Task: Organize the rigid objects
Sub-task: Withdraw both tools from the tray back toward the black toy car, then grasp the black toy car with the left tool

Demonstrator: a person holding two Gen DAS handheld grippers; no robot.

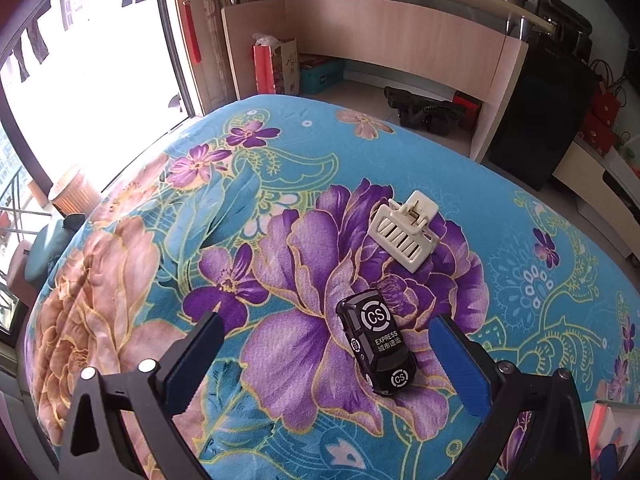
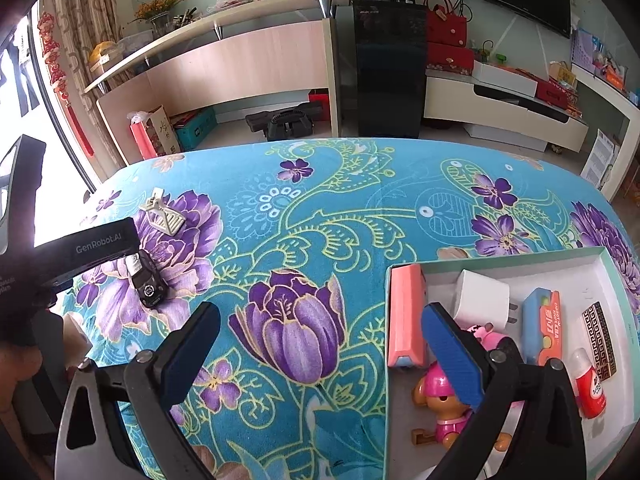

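Note:
A black toy car (image 1: pixel 376 346) marked "CS EXPRESS" lies on the flowered blanket between the fingers of my left gripper (image 1: pixel 326 322). That gripper is open and touches nothing; the car is nearer its right finger. A white plastic clip (image 1: pixel 404 232) lies just beyond the car. In the right wrist view the car (image 2: pixel 146 278) and clip (image 2: pixel 164 216) lie at the far left. My right gripper (image 2: pixel 320 312) is open and empty above the blanket. Its right finger (image 2: pixel 452 352) overlaps the left part of a white box (image 2: pixel 520 254).
The box holds a pink block (image 2: pixel 406 316), a white plug (image 2: pixel 482 296), a pink toy figure (image 2: pixel 440 396), a blue and orange pack (image 2: pixel 546 324), a patterned bar (image 2: pixel 600 340) and a small red bottle (image 2: pixel 588 384). The blanket (image 2: pixel 320 208) ends ahead; a desk and a black cabinet stand beyond.

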